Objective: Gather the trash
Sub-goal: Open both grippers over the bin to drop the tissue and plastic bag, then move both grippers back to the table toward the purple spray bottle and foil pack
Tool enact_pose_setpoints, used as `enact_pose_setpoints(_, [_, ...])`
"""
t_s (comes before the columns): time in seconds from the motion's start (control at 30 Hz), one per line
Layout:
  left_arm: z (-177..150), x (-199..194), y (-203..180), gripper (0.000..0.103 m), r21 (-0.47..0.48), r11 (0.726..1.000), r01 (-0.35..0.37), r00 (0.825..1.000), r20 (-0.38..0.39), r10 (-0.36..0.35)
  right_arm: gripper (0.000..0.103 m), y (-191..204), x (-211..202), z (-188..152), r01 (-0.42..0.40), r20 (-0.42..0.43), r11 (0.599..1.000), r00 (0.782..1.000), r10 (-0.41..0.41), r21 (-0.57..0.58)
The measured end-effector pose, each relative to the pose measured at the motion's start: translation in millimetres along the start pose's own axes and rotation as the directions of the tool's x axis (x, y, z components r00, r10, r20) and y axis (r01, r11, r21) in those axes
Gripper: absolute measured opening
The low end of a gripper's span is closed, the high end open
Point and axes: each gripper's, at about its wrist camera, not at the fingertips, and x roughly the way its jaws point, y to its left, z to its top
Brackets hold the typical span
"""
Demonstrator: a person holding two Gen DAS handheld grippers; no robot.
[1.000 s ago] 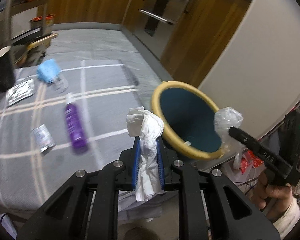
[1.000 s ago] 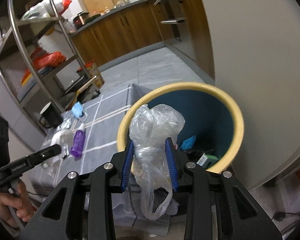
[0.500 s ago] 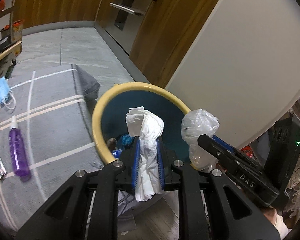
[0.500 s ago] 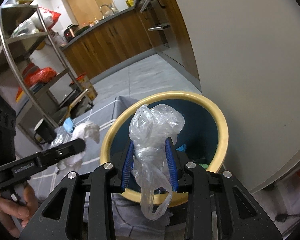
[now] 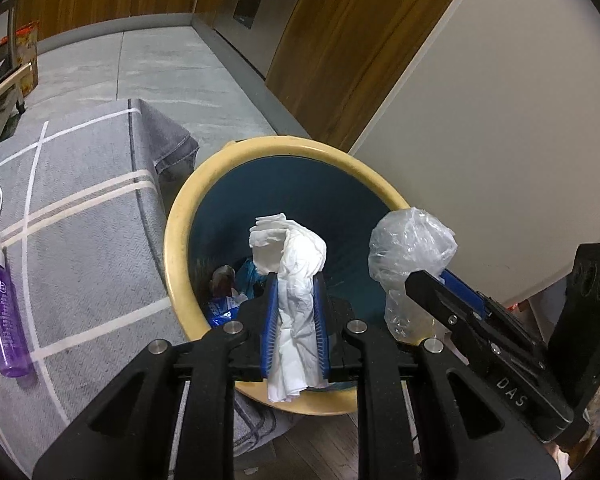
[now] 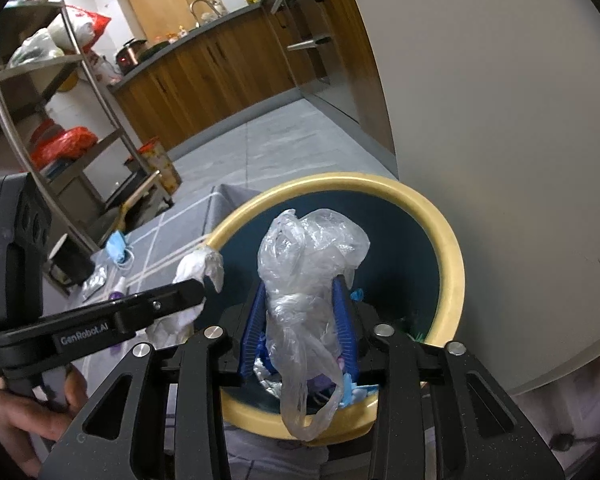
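Release both loads only once centred over the round yellow-rimmed, teal-lined bin (image 5: 180, 216). Left gripper (image 5: 294, 312): clamped on crumpled white tissue (image 5: 292, 248) above bin mouth. Right gripper (image 6: 300, 320): clamped on clear crumpled plastic bag (image 6: 312, 248), likewise above. Purple spray bottle (image 5: 4, 312) left of bin: plain in left view only.

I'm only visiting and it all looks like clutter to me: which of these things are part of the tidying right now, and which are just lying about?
In the job:
- tissue, clamped in the left gripper
- plastic bag, clamped in the right gripper
- bin, below both

Lying about, on the cloth:
- purple bottle
- face mask
- black mug
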Motion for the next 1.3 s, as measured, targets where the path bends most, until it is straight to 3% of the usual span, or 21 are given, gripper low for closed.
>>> enact_pose_setpoints(0.23, [-4.6,-5.2,2.5,0.038,-0.009,1.000,0.006,1.000,0.017,-0.006,0.050,-8.4,-1.4,-0.8,-0.008,0.011,0.999,1.000,0.007,0.033])
enact_pose_setpoints(0.33, [-8.2,-14.2,2.4,0.056,-0.007,1.000,-0.010,0.999,0.042,0.010,0.051,-8.0,-2.9,-0.6,-0.004,0.016,0.999,1.000,0.003,0.039])
enact_pose_setpoints(0.57, [-15.2,-45.2,11.9,0.066,0.015,1.000,-0.027,0.995,0.095,0.025,0.054,-2.9,-12.5,-1.7,0.023,0.035,0.999,0.999,-0.024,0.033])
enact_pose_setpoints(0.7, [-22.5,-66.2,27.2,0.077,-0.003,0.999,-0.050,0.991,0.120,0.050,0.060,3.4,-16.4,-3.9,0.024,0.040,1.000,0.999,-0.024,0.014])
enact_pose_setpoints(1.3, [-83.2,-137.5,134.8,0.080,-0.169,0.973,-0.159,0.971,0.149,0.185,0.065,46.5,-24.2,-22.0,0.005,0.009,0.990,1.000,-0.004,-0.144])
